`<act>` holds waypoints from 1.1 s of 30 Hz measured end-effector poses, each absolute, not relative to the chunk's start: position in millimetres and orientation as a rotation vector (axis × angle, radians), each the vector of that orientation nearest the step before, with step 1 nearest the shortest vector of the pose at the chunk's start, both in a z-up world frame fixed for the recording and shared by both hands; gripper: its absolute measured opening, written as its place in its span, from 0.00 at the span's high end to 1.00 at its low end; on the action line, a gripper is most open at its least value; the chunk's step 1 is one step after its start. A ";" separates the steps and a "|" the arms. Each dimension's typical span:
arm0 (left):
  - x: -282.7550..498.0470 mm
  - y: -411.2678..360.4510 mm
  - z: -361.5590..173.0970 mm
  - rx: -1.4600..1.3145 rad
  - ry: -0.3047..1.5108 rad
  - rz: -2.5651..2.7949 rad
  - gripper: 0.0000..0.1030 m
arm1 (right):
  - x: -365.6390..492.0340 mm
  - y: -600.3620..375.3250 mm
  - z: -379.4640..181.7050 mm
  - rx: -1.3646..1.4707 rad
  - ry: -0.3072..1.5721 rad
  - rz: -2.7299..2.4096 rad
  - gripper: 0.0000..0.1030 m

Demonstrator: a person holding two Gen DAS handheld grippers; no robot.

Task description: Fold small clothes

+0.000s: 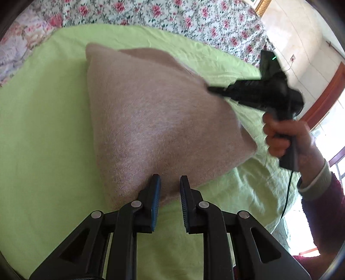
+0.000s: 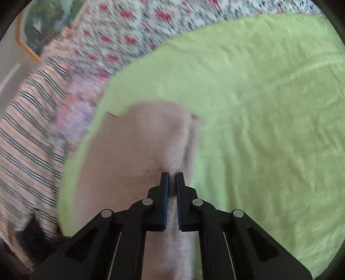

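Our left gripper point(image 1: 170, 178) hangs with its jaws slightly apart and nothing between them, over the near edge of the beige garment point(image 1: 151, 120), while our right gripper point(image 2: 172, 175) is clamped on a pinch of that cloth. The garment lies on the green sheet point(image 1: 43, 140) — long axis running away from us toward the flowered quilt point(image 1: 172, 15). Open green lies on every side — beyond the quilt, a pale wall point(image 1: 301, 32).

Both wrist cameras are looking steeply down from close above, sharing the beige garment point(image 1: 155, 120) on the green sheet point(image 2: 269, 107).
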State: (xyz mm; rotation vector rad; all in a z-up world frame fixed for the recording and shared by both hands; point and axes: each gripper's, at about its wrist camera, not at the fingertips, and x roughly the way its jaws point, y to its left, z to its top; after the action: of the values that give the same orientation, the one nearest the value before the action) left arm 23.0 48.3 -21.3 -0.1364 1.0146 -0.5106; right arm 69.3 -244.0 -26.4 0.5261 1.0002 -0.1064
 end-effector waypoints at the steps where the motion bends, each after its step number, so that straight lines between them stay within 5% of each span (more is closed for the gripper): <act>1: 23.5 47.1 -24.7 -0.140 1.019 -0.507 0.83 | 66.7 -246.9 -28.6 0.545 0.986 -0.106 0.93; 7: 24.2 47.6 -4.0 -0.126 1.015 -0.528 0.81 | 62.1 -239.7 10.3 0.499 0.919 -0.174 0.87; 11: 40.7 68.3 32.8 -0.167 0.917 -0.518 0.70 | 82.2 -226.4 35.5 0.493 0.867 -0.080 0.87; 18: 119.4 98.7 21.8 -0.294 0.935 -0.408 0.72 | 152.7 -215.1 -7.7 0.476 0.972 -0.023 0.87; 21: 139.0 105.7 1.7 -0.324 0.979 -0.379 0.77 | 161.6 -239.7 -31.9 0.487 0.976 -0.117 1.00; 33: 65.1 99.6 35.9 -0.263 0.892 -0.446 0.78 | 83.2 -215.4 23.6 0.488 0.889 -0.004 0.96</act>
State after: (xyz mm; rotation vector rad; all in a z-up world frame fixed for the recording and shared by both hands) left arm 65.1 99.6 35.9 -0.2632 0.8920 -0.4460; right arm 83.2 -215.4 23.6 0.4884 0.8886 -0.0044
